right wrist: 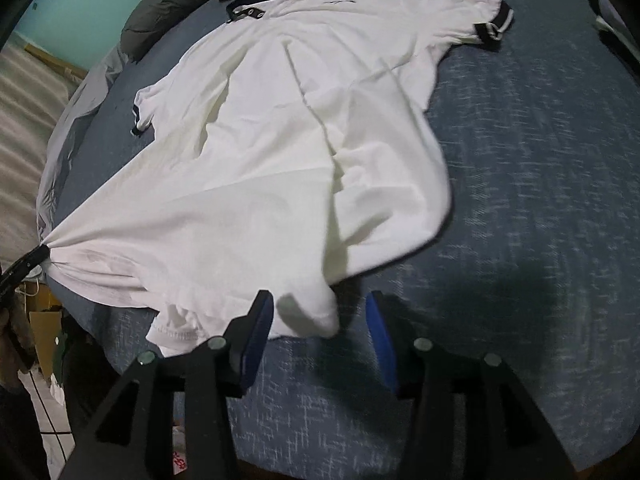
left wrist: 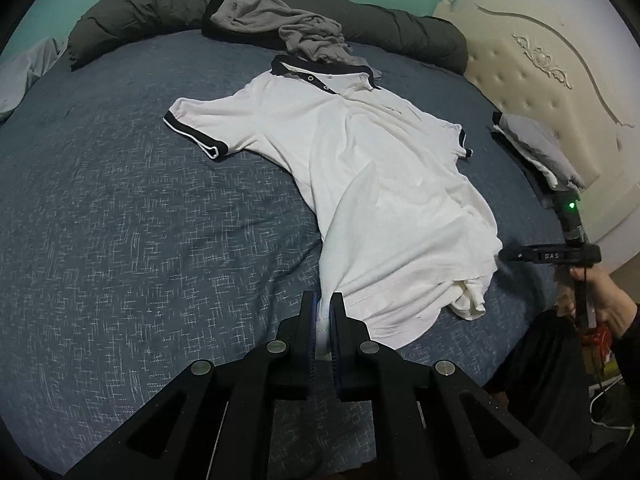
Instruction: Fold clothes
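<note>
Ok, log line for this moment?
left gripper: shut on shirt hem corner | right gripper: open, other hem corner between fingers, ungripped | shirt: flat on bed

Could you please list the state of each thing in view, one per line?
White polo shirt: spread face up, hem bunched and lifted at one corner.
Left gripper: shut on the shirt hem.
Right gripper: open, jaws astride the other hem corner.
Grey garment: crumpled, unfolded.
Clothes stack: folded.

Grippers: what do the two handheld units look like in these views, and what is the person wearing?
Left gripper and right gripper: black angular frames with round silver bolts and blue pads on the fingers. The right unit's handle shows a green light and white lettering. The person's sleeve is dark.
</note>
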